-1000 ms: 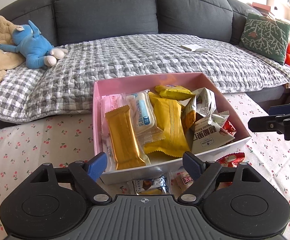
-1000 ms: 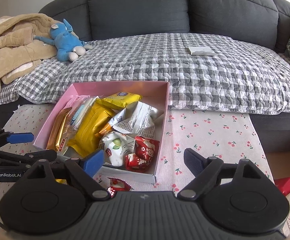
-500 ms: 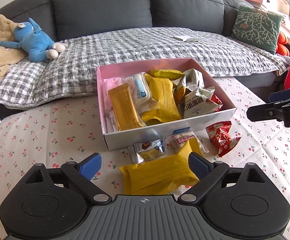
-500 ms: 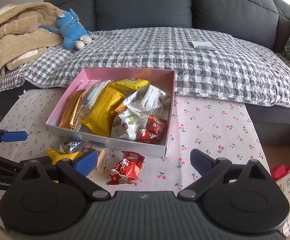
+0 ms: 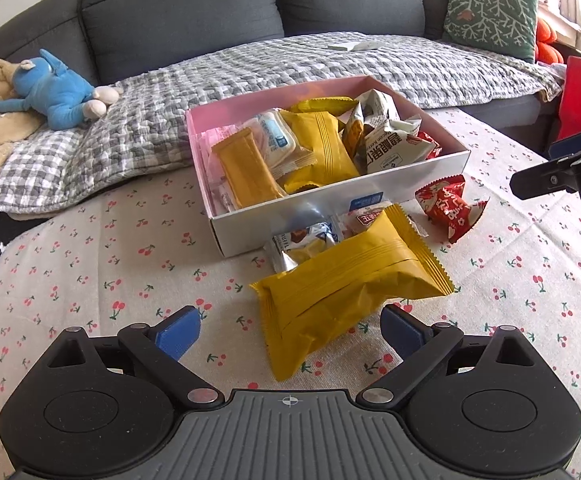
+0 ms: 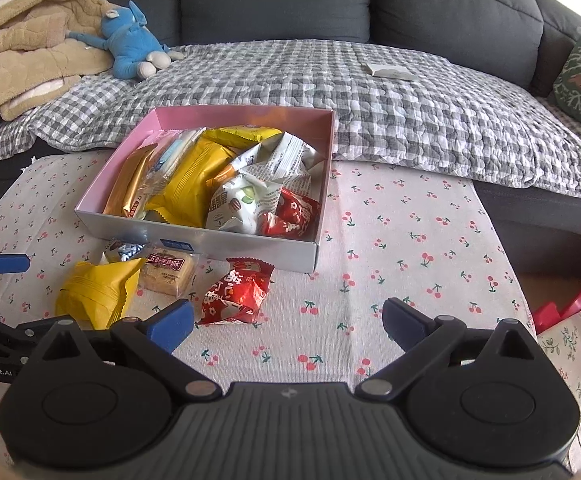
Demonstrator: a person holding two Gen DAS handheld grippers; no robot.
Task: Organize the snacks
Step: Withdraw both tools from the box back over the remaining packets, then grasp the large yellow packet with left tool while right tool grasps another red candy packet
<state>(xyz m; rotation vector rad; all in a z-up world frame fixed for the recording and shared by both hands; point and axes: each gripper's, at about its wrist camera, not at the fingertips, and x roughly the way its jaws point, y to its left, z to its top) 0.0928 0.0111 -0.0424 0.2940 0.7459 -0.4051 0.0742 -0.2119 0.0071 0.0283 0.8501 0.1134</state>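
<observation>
A box, pink inside and white outside, sits on the cherry-print tablecloth, packed with yellow, gold, white and red snack packs. In front of it lie a big yellow packet, a red packet, a small pastry pack and a silver-blue pack. My left gripper is open just short of the yellow packet; its near end lies between the fingertips, untouched. My right gripper is open over bare cloth, with the red packet just ahead of its left fingertip.
Behind the table runs a dark grey sofa under a grey checked quilt, with a blue plush toy, a beige blanket and a green cushion. A red object stands past the table's right edge.
Both grippers have drawn back from the box and their jaws have spread wider. The loose packets in front of the box have come into full view.
</observation>
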